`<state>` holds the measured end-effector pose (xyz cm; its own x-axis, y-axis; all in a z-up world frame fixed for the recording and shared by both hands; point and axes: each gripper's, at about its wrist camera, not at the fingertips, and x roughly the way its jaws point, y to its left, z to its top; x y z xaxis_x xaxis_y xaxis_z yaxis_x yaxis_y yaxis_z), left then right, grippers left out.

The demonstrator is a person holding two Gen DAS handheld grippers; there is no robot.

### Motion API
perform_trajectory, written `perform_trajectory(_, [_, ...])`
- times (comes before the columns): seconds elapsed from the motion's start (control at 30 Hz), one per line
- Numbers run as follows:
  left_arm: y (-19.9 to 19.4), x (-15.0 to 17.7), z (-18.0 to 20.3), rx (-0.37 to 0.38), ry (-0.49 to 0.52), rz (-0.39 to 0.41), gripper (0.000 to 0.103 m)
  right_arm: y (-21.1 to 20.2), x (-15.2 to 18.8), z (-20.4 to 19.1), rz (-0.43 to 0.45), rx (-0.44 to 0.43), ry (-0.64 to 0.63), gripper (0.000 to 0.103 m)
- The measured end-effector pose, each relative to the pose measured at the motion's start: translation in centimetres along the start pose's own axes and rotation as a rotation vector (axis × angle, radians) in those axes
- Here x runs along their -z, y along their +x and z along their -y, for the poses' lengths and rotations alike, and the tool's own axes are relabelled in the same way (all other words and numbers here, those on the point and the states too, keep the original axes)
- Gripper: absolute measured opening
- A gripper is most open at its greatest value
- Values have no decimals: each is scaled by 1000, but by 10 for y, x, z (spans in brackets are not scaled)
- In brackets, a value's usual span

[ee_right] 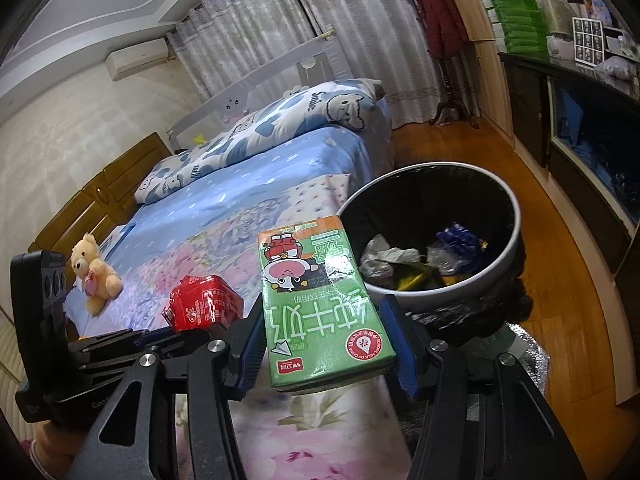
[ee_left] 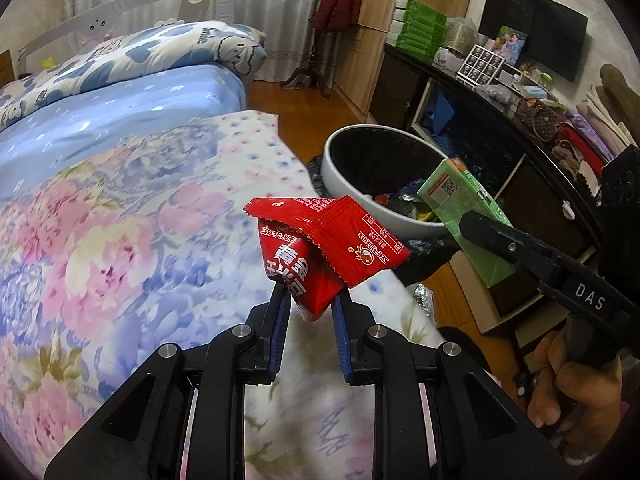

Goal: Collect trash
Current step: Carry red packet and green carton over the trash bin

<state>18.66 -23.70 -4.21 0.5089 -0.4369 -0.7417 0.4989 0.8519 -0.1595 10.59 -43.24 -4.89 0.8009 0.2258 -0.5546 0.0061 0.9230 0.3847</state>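
Both hands are carrying trash to the bin right now. The left gripper (ee_left: 308, 300) is pinched tight on a crinkly red snack wrapper (ee_left: 320, 248), held up over the flowery bedspread (ee_left: 120, 240). The right gripper (ee_right: 326, 344) squeezes a green milk carton (ee_right: 320, 304) between its blue pads, and the carton pokes out near the rim of the trash bin (ee_right: 508, 264).

The bin sits on the wood floor just beside the bed, with crumpled bits already inside. I think the next move is to bring each piece over the bin's mouth and let go. The carton looks closer, so it may drop first.

A teddy bear (ee_right: 94, 268) sits well back on the bed. The dark cabinet (ee_left: 500, 152) stands behind the bin. Nothing blocks the way, but the two grippers are close and could bump
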Motion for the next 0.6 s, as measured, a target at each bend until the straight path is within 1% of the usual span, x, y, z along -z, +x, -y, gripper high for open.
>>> perform_trajectory(0.6, [22,-35,37,23,72,7,19,-2,-27,31,12,48,10,55])
